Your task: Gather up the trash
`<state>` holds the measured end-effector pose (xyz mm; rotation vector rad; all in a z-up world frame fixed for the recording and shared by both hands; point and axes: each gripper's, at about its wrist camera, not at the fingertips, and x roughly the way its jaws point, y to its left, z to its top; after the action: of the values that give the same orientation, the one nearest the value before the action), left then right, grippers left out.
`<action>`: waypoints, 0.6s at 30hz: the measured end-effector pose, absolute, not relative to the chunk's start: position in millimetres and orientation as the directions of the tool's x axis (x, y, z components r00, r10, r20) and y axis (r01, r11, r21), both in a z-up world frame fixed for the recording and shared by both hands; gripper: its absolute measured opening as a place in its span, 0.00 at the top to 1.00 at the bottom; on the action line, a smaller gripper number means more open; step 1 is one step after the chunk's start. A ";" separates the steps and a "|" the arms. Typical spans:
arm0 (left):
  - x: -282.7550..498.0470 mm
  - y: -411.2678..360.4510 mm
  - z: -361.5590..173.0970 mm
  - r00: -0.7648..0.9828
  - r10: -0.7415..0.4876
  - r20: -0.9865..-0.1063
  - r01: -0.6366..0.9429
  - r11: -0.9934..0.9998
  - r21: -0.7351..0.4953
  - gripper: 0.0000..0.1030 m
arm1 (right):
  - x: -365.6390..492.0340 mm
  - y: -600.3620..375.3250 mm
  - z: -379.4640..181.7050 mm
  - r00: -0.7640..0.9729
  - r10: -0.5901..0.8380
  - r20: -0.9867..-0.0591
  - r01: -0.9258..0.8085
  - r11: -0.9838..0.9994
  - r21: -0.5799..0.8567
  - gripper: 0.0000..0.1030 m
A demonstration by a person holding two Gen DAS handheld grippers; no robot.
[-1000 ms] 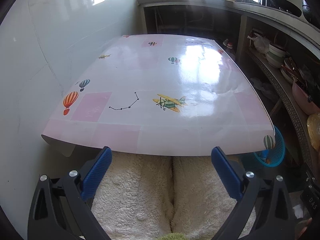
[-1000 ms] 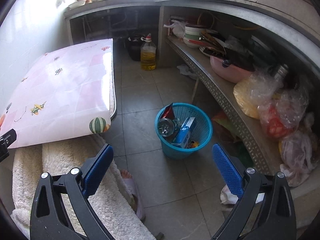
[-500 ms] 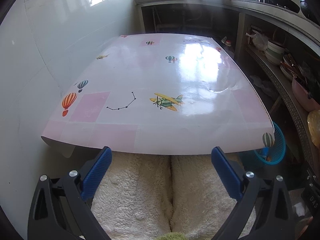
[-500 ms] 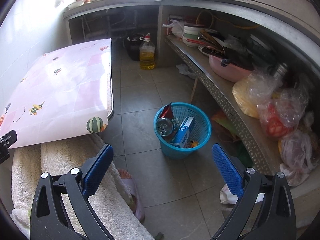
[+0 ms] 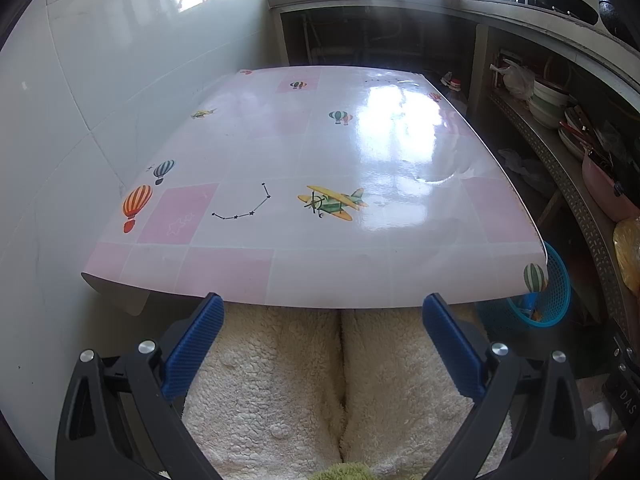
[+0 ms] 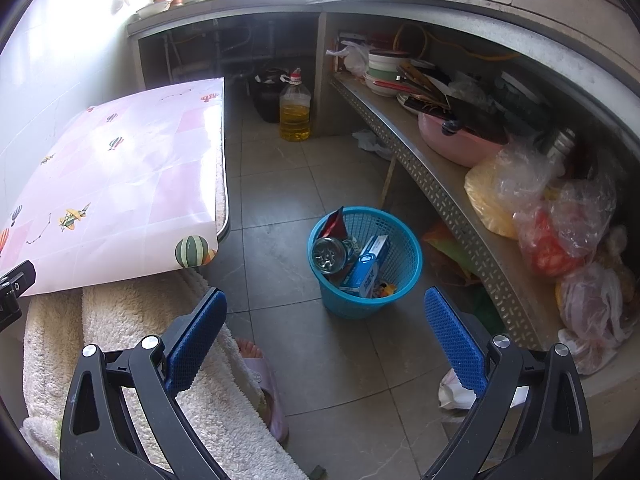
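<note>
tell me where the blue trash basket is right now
The blue trash basket stands on the floor tiles in the right wrist view, between the table corner and the metal shelf; the left wrist view shows it beyond the table's right corner.

One surface [image 5: 400, 240] with a printed pink cloth stands against the wall. On that cloth, in the left wrist view, there are six hot-air balloons, two aeroplanes and one dotted star line. One blue basket [image 6: 404, 240] stands on the floor; in it lie one blue box [image 6: 368, 266], one round metal can [image 6: 329, 255] and one red packet [image 6: 334, 222], with some small bits at the bottom too small to count. One bottle of yellow oil [image 6: 295, 110] stands on the floor. One pink basin [image 6: 452, 144] sits on the shelf. Two hand-held grippers are in view, the left [image 5: 323, 308] and the right [image 6: 325, 304], each with two blue pads set wide apart.
</note>
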<state>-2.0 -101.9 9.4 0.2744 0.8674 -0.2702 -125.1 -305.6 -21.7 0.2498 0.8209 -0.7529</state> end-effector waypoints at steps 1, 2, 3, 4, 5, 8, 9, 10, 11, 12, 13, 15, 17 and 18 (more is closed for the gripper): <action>-1.9 -101.9 9.4 0.617 -0.121 -0.778 0.342 0.931 0.126 0.05 | -125.0 -305.6 -21.3 0.444 -0.508 -0.738 0.691 0.718 -0.079 0.08; -1.8 -101.9 9.5 0.616 -0.121 -0.779 0.342 0.931 0.125 0.05 | -124.8 -305.1 -21.3 0.445 -0.509 -0.737 0.690 0.719 -0.080 0.08; -1.9 -102.2 9.8 0.615 -0.121 -0.779 0.342 0.931 0.125 0.05 | -124.7 -304.9 -21.1 0.445 -0.509 -0.737 0.690 0.720 -0.080 0.08; -2.1 -102.0 10.0 0.616 -0.122 -0.779 0.342 0.931 0.125 0.05 | -124.6 -304.5 -21.1 0.445 -0.509 -0.737 0.689 0.720 -0.081 0.08; -1.9 -101.8 10.3 0.616 -0.122 -0.778 0.342 0.931 0.125 0.05 | -124.5 -304.4 -20.8 0.446 -0.509 -0.736 0.689 0.720 -0.081 0.08; -1.5 -102.2 10.3 0.616 -0.123 -0.778 0.343 0.931 0.125 0.05 | -124.4 -303.8 -20.5 0.447 -0.511 -0.735 0.689 0.720 -0.081 0.08; -1.6 -102.2 10.4 0.615 -0.123 -0.778 0.344 0.931 0.124 0.06 | -124.4 -304.1 -20.1 0.447 -0.510 -0.735 0.689 0.720 -0.082 0.08; -1.8 -102.4 10.4 0.615 -0.123 -0.779 0.344 0.931 0.125 0.05 | -124.4 -304.0 -20.1 0.447 -0.511 -0.734 0.689 0.720 -0.081 0.08; -2.2 -102.7 10.5 0.615 -0.123 -0.779 0.345 0.930 0.125 0.05 | -124.3 -304.1 -20.0 0.448 -0.511 -0.734 0.689 0.721 -0.082 0.08; -2.3 -102.8 10.6 0.615 -0.123 -0.779 0.346 0.930 0.125 0.05 | -124.3 -304.0 -20.1 0.447 -0.511 -0.735 0.689 0.720 -0.082 0.08; -2.5 -102.9 10.7 0.615 -0.123 -0.779 0.345 0.930 0.126 0.05 | -124.3 -303.6 -20.1 0.447 -0.511 -0.734 0.689 0.720 -0.082 0.08; -2.6 -103.2 10.8 0.616 -0.124 -0.778 0.345 0.930 0.125 0.06 | -124.2 -303.7 -19.8 0.447 -0.511 -0.734 0.689 0.720 -0.082 0.08; -2.5 -103.2 10.9 0.616 -0.124 -0.778 0.346 0.930 0.125 0.05 | -124.2 -303.6 -20.0 0.447 -0.512 -0.734 0.689 0.720 -0.083 0.08; -2.5 -103.4 10.8 0.615 -0.124 -0.778 0.346 0.930 0.125 0.05 | -124.1 -303.8 -19.7 0.447 -0.512 -0.733 0.688 0.721 -0.083 0.08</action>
<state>-2.5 -103.4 10.8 0.2756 0.8686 -0.2750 -124.1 -303.8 -19.7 0.2408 0.8170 -0.7513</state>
